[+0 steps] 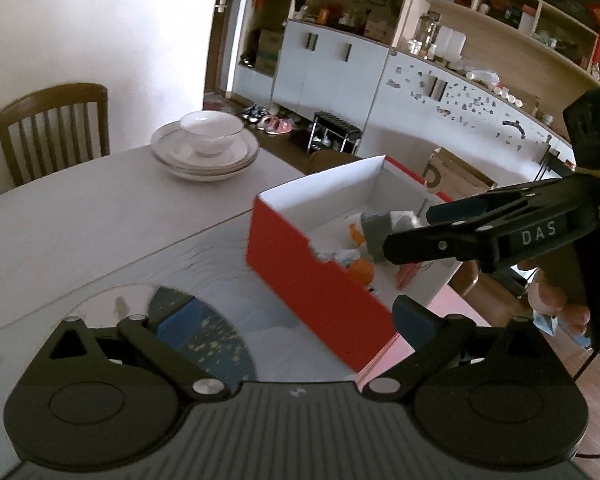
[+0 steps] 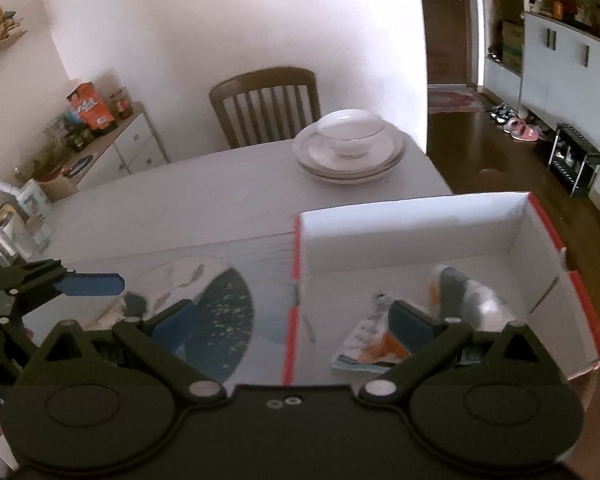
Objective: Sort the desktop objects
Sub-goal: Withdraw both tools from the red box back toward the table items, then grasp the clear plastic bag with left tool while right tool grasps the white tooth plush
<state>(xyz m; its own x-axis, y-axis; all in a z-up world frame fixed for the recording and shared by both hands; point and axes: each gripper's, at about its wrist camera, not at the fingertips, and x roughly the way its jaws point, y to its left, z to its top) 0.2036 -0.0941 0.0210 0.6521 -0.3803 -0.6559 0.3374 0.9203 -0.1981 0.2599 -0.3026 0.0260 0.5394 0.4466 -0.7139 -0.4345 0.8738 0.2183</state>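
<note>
Right now both grippers hang over the pale surface (image 2: 188,184), and the fingers of each one are wide apart with nothing held.

From the left wrist, the left gripper (image 1: 284,320) is over a picture mat (image 1: 220,280) with a blue and white round shape on it. The red box (image 1: 320,284) sits just to the right of the mat, near the right edge of the surface. It is white inside and open at the top.

The right gripper (image 1: 404,232) reaches in from the right, over the box. A grey and white thing (image 1: 384,224) lies in the box right by its fingertips. I cannot tell if it is touching them. Small orange things (image 1: 360,270) lie in the box too, nearer the red wall.

From the right wrist, the right gripper (image 2: 296,320) is above the near left wall of the box (image 2: 420,232). Its left finger is over the mat (image 2: 228,304) and its right finger is over the inside of the box. A flat paper packet (image 2: 364,344) with orange on it lies on the box floor, near that right finger. The grey and white thing (image 2: 468,296) lies just past it, and it looks blurry. The left gripper (image 2: 96,284) shows at the far left.

Farther away on the surface sits a white bowl (image 2: 350,132) on stacked plates (image 2: 348,160). A brown chair (image 2: 264,106) stands behind the surface by the wall.
</note>
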